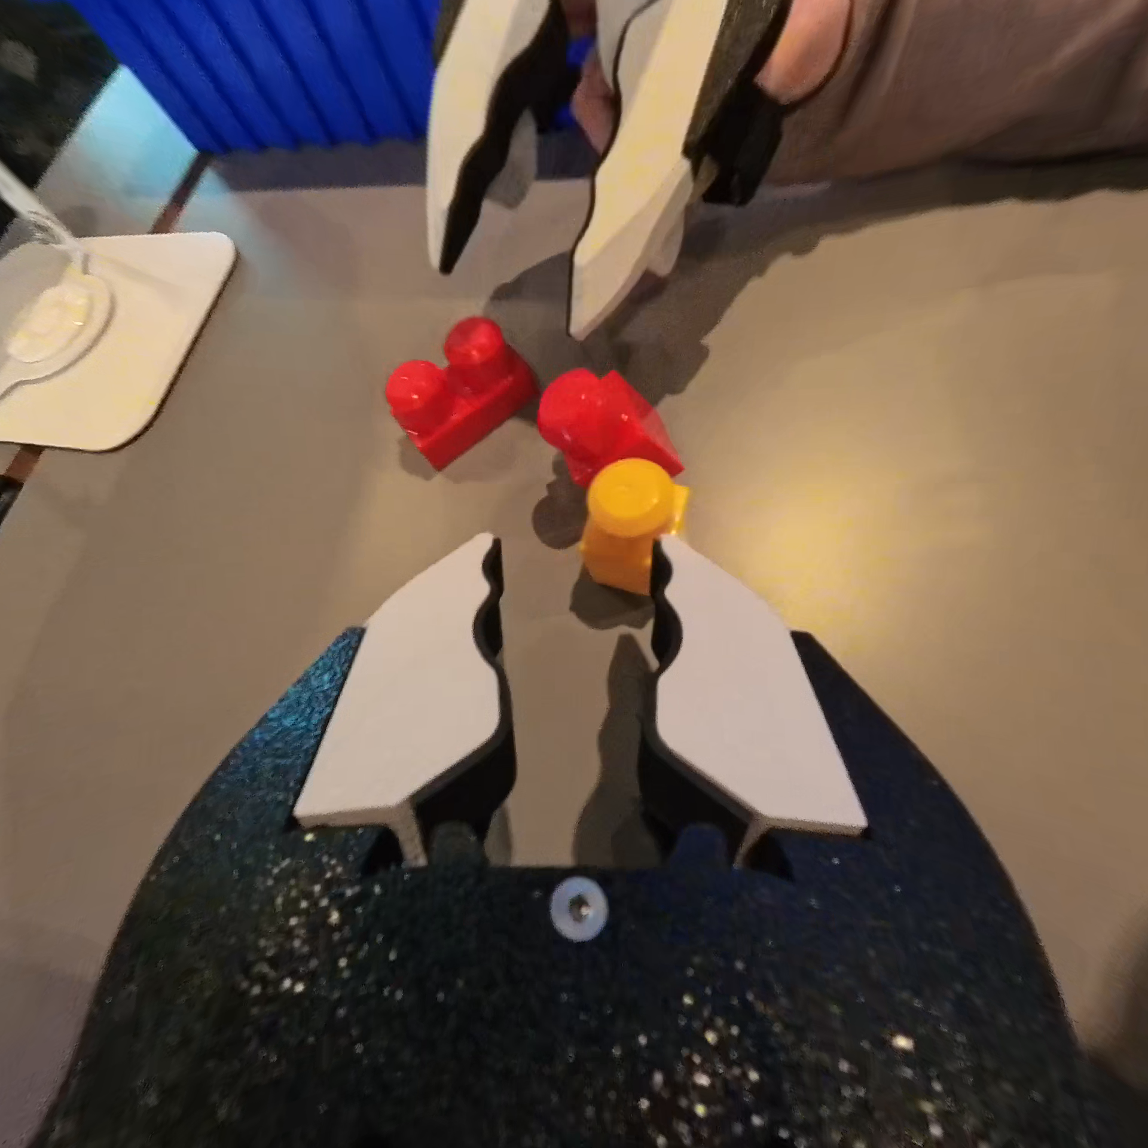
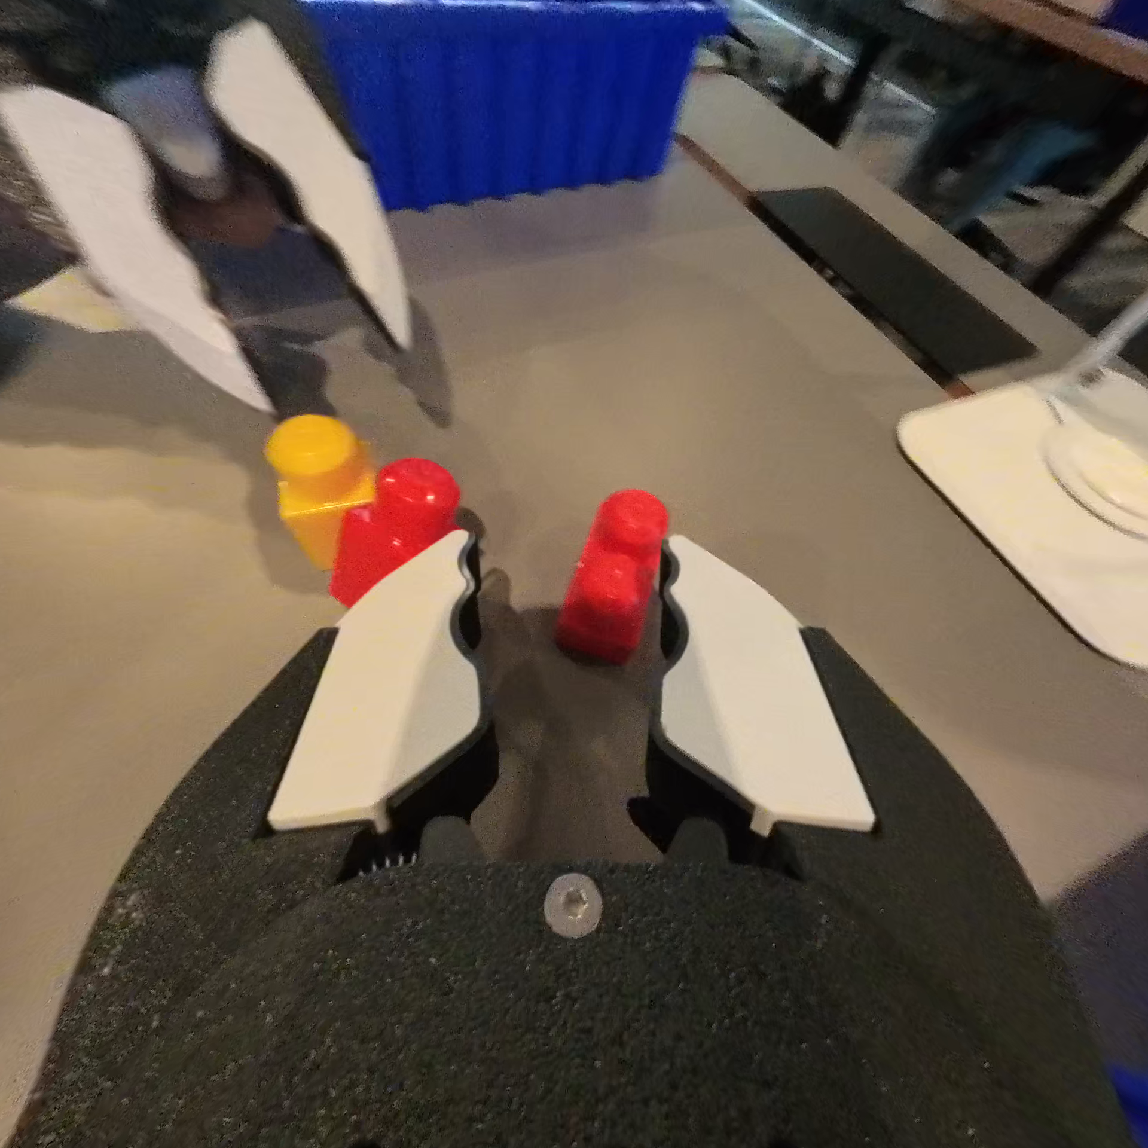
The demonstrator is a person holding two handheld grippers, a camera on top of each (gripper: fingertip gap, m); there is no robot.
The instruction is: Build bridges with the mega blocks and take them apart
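Three mega blocks stand loose on the grey table (image 1: 870, 435). The red two-stud block (image 1: 456, 397) is on the left, with a red one-stud block (image 1: 602, 422) and a yellow one-stud block (image 1: 627, 528) touching each other beside it. My left gripper (image 1: 578, 553) is open and empty, and its right fingertip is against the yellow block. My right gripper (image 2: 568, 546) is open, with the red two-stud block (image 2: 612, 590) between its fingertips near the right finger. The red one-stud block (image 2: 397, 522) and the yellow block (image 2: 320, 478) stand left of it. Each gripper also shows opposite the other, open (image 1: 512, 298) (image 2: 332, 373).
A white square mat (image 1: 161, 348) (image 2: 994, 497) with a clear glass base on it lies at the table's side. A blue ribbed bin (image 1: 279, 74) (image 2: 509, 99) stands at the far edge. A person's beige sleeve (image 1: 963, 81) is behind the right gripper. A black strip (image 2: 888, 279) runs along the table edge.
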